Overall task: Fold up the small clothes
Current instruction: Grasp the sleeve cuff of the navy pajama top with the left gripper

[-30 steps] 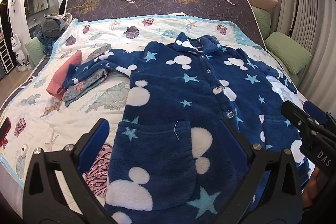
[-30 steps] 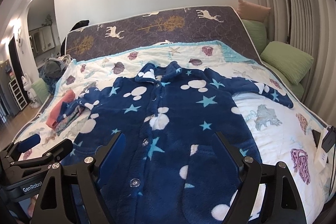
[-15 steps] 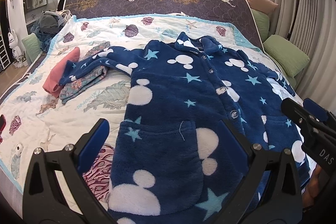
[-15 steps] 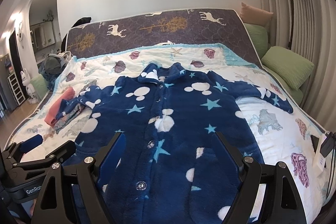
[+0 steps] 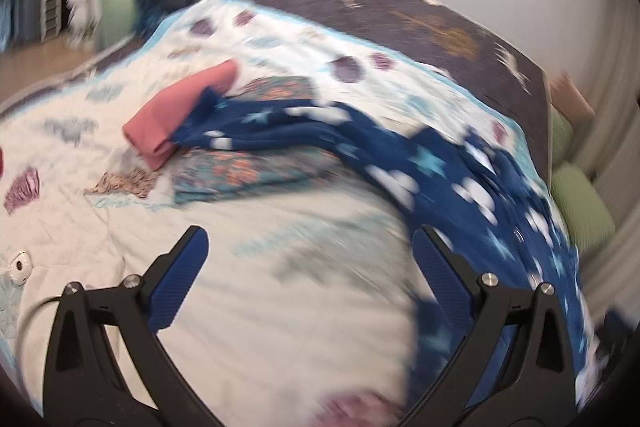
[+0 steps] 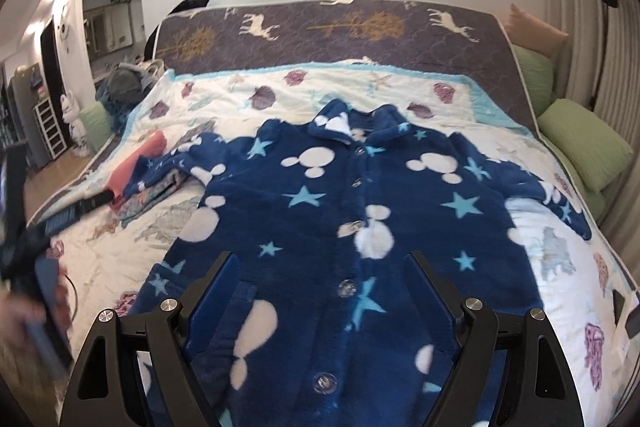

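A dark blue fleece pajama top [image 6: 360, 227] with white mouse heads and light blue stars lies flat and buttoned on the bed. Its left sleeve [image 5: 280, 127] stretches toward a folded pink garment [image 5: 184, 111] and a folded floral garment [image 5: 248, 171]. My left gripper [image 5: 308, 267] is open and empty above the white quilt, left of the top's body; this view is blurred. My right gripper [image 6: 320, 279] is open and empty over the top's lower front. The left gripper also shows, blurred, at the left edge of the right wrist view [image 6: 48, 227].
The quilt [image 6: 120, 255] with sea-creature prints covers the bed. A purple headboard cover [image 6: 340, 31] runs along the back. Green pillows [image 6: 584, 139] lie at the right edge. A clothes pile [image 6: 124, 83] sits at the far left corner.
My left gripper has swung quickly left, away from the top's hem toward the left sleeve and folded clothes. My right gripper has moved forward over the top.
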### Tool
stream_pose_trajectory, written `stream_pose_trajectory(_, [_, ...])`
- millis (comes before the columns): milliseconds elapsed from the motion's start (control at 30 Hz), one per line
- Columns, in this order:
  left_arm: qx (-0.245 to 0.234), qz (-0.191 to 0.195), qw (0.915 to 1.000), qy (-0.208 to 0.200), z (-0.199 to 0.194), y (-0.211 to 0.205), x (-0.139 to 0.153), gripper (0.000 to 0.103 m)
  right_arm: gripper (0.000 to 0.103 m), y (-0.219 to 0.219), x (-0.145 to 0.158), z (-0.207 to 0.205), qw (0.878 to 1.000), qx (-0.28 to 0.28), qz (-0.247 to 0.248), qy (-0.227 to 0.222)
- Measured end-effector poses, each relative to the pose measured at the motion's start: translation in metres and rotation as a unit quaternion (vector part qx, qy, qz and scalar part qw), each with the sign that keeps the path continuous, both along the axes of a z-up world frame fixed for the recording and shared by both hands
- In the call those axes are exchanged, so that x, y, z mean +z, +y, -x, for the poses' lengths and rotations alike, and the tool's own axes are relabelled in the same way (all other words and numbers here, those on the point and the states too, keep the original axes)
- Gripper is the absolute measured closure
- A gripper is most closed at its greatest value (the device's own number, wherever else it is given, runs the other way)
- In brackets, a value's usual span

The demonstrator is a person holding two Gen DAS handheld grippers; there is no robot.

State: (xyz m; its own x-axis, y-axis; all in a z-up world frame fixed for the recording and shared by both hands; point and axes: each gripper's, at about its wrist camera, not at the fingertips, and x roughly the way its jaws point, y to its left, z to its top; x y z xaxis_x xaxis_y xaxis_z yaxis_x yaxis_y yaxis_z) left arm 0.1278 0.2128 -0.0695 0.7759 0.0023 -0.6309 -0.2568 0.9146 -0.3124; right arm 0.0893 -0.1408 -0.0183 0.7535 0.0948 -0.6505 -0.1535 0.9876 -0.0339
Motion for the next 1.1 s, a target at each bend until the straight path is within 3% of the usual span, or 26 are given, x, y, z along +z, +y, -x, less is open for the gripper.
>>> stream_pose_trajectory(67, [0.019,0.061,0.9979,0.008,-0.023,0.035,-0.009,0.006,0.018,0.004,-0.004,-0.006,1.000,0.003,0.006,0.005])
stream_pose_trajectory(200, [0.041,0.178,0.9824,0.038,-0.084,0.087,-0.037,0.021,0.018,0.004,-0.012,-0.021,1.000,-0.005,0.014,0.016])
stream_pose_trajectory(233, [0.043,0.210,0.9754,0.050,-0.098,0.096,-0.047,0.025,0.018,0.001,-0.014,-0.027,1.000,-0.011,0.013,0.021])
stream_pose_trajectory(267, [0.047,0.255,0.9636,0.065,-0.114,0.106,-0.061,0.029,0.018,-0.001,-0.016,-0.031,0.999,-0.017,0.012,0.025])
stream_pose_trajectory(367, [0.065,0.342,0.9331,0.089,-0.140,0.120,-0.092,0.036,0.018,-0.009,-0.020,-0.041,0.999,-0.033,0.008,0.035])
stream_pose_trajectory(433, [0.089,0.366,0.9214,0.096,-0.154,0.125,-0.107,0.037,0.018,-0.015,-0.023,-0.046,0.998,-0.043,0.006,0.039])
stream_pose_trajectory(633, [0.124,0.387,0.9107,0.076,-0.181,0.135,-0.124,0.038,0.018,-0.022,-0.028,-0.055,0.998,-0.050,0.015,0.043])
stream_pose_trajectory(667, [0.127,0.389,0.9096,0.072,-0.185,0.136,-0.125,0.054,0.018,-0.022,-0.030,-0.057,0.998,-0.049,0.017,0.044])
stream_pose_trajectory(700, [0.127,0.391,0.9091,0.068,-0.187,0.137,-0.125,0.085,0.018,-0.022,-0.031,-0.059,0.998,-0.049,0.018,0.045])
stream_pose_trajectory(733, [0.121,0.396,0.9082,0.063,-0.190,0.138,-0.122,0.097,0.018,-0.023,-0.032,-0.060,0.998,-0.048,0.018,0.046])
stream_pose_trajectory(767, [0.117,0.396,0.9089,0.056,-0.191,0.140,-0.118,0.095,0.018,-0.023,-0.033,-0.061,0.998,-0.048,0.018,0.047])
stream_pose_trajectory(800, [0.112,0.386,0.9150,0.038,-0.189,0.142,-0.107,0.095,0.018,-0.023,-0.034,-0.062,0.998,-0.048,0.017,0.048])
stream_pose_trajectory(900, [0.068,0.305,0.9498,-0.016,-0.189,0.113,-0.048,0.095,0.018,-0.028,-0.035,-0.064,0.997,-0.052,0.012,0.048])
stream_pose_trajectory(967, [0.003,0.260,0.9644,-0.049,-0.192,0.069,0.002,0.095,0.018,-0.034,-0.036,-0.068,0.997,-0.061,0.005,0.048])
stream_pose_trajectory(1033, [-0.063,0.208,0.9734,-0.074,-0.192,0.020,0.040,0.095,0.018,-0.041,-0.037,-0.071,0.996,-0.073,-0.008,0.050])
stream_pose_trajectory(1100, [-0.157,0.135,0.9732,-0.101,-0.184,-0.057,0.078,0.095,0.018,-0.048,-0.037,-0.073,0.995,-0.084,-0.026,0.053])
